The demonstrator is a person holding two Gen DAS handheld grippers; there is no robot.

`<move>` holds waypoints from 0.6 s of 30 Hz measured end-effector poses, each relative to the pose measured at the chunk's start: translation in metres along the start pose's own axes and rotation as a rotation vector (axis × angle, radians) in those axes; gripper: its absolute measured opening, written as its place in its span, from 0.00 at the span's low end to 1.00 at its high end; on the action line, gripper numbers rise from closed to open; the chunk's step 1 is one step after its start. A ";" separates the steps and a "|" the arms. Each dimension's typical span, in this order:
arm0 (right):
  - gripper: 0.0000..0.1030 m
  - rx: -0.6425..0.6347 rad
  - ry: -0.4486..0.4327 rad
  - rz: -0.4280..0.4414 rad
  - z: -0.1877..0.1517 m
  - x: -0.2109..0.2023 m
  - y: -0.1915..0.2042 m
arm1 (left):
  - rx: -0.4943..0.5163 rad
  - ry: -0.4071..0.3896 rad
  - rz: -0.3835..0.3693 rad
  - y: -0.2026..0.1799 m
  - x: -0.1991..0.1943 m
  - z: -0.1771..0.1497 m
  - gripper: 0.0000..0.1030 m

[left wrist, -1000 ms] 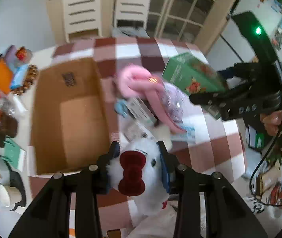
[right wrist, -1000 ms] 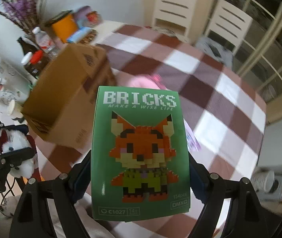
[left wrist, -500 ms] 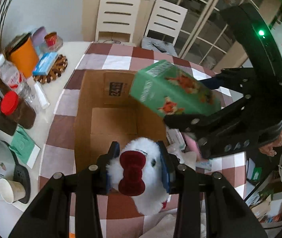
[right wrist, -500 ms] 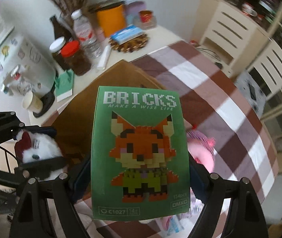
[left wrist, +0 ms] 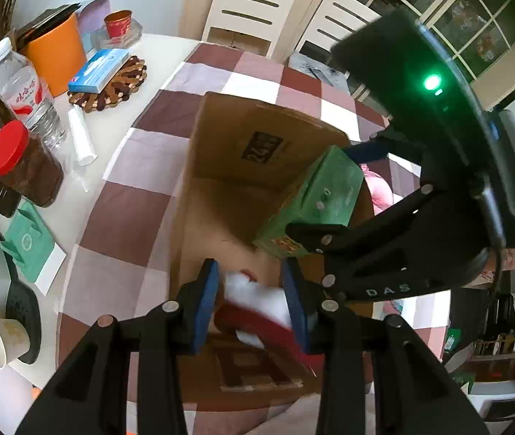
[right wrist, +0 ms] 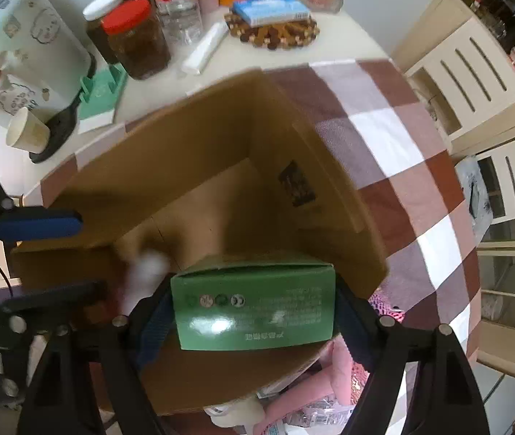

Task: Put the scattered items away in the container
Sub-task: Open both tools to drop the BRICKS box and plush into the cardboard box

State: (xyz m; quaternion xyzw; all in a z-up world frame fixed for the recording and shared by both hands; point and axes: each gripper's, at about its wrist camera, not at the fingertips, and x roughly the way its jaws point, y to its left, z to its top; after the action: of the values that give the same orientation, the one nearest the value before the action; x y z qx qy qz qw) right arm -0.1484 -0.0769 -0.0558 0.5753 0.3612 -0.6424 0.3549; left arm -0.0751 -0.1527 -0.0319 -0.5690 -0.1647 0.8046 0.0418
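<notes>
The cardboard box (left wrist: 221,195) is seen open on the checked cloth (left wrist: 141,166) of the desk, and both hand-held grippers are held over its opening.

The white plush toy (left wrist: 257,291) with a red bow is between the blue pads (left wrist: 204,301) of the left hand-held gripper (left wrist: 252,301). The toy is blurred, and it cannot be told for sure if the pads still press on it; the jaws are closing a little. In the right wrist view the toy appears only as a white blur (right wrist: 146,272) inside the box, near its left wall.

The green bricks box (right wrist: 253,302) is grasped by the right hand-held gripper (right wrist: 253,311) at its 2 sides, with the narrow end turned to the camera. The jaws are closing slightly on it. The green box is held over the right part of the cardboard box, and its lower end is below the rim in the left wrist view (left wrist: 311,203).

A pink item (right wrist: 340,373) is lying on the cloth just beside the cardboard box, together with some small packets that are too blurred to be named.

On the bare part of the desk, a jar with a red lid (left wrist: 21,163), a water bottle (left wrist: 25,90), an orange container (left wrist: 56,58) and a paper cup (left wrist: 0,339) are standing, well apart from the box.
</notes>
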 end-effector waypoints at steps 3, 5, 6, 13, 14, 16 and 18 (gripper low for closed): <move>0.80 -0.010 0.016 -0.011 -0.001 0.009 0.000 | -0.001 0.007 0.005 0.003 0.003 0.001 0.35; 0.80 -0.007 0.022 0.000 -0.002 0.011 0.001 | -0.001 0.015 0.016 0.005 0.005 0.001 0.38; 0.80 -0.001 0.020 0.005 -0.002 0.010 0.000 | -0.004 0.020 0.018 0.005 0.005 0.000 0.41; 0.80 0.040 -0.020 0.010 -0.011 -0.012 -0.006 | 0.007 0.009 0.065 0.001 -0.008 -0.003 0.70; 0.80 0.050 -0.037 0.013 -0.015 -0.020 -0.008 | 0.011 0.003 0.074 -0.001 -0.012 -0.003 0.76; 0.81 0.078 -0.057 0.022 -0.024 -0.033 -0.011 | 0.028 -0.010 0.106 -0.005 -0.019 -0.003 0.83; 0.81 0.098 -0.065 0.024 -0.033 -0.042 -0.013 | 0.051 -0.018 0.128 -0.011 -0.027 -0.003 0.85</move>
State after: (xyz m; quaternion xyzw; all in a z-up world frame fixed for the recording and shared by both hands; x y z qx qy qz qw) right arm -0.1400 -0.0404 -0.0158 0.5751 0.3107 -0.6732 0.3458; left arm -0.0641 -0.1480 -0.0052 -0.5700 -0.1076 0.8146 0.0033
